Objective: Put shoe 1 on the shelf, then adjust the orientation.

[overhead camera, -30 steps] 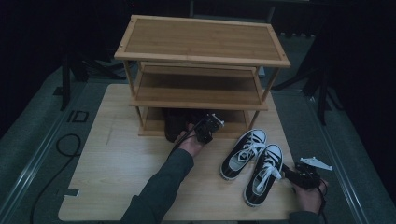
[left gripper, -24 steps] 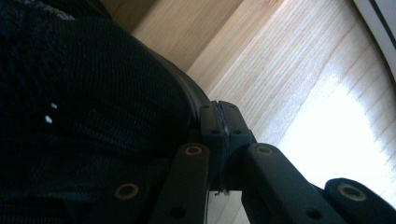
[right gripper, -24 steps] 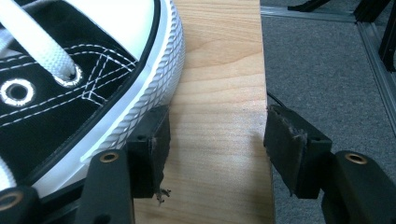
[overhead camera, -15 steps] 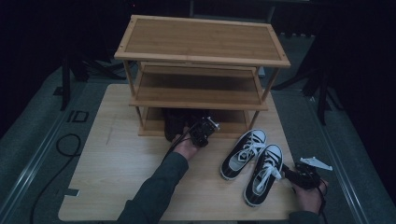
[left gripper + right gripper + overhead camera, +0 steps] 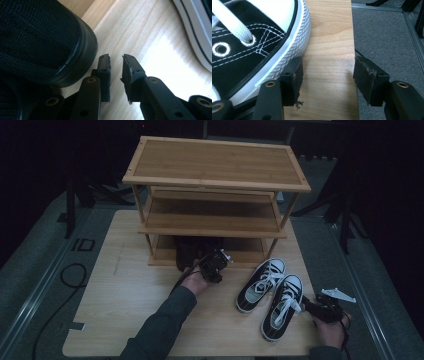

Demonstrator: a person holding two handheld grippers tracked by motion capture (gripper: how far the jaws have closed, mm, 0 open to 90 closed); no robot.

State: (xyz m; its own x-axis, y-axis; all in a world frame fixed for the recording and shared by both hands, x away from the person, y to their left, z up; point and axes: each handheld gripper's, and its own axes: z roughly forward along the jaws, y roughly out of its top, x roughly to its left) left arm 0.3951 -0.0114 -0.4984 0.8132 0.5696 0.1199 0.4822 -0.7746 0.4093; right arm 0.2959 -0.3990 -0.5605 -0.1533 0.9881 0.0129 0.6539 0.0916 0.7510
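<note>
Beside black shoe [image 5: 42, 42]: left claw [image 5: 116, 62] just opening, empty.

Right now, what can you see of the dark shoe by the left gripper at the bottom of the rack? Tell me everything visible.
The dark shoe looks all black: a coarse woven upper over a smooth, rounded rubbery rim with a faint seam. In the high view it sits on the lowest shelf of the wooden rack, largely in shadow, so laces or markings cannot be told. The left gripper is right beside the rim; its jaws have just been opening, with nothing between them, only bare table. Whether the nearer jaw touches the rim is unclear.
</note>
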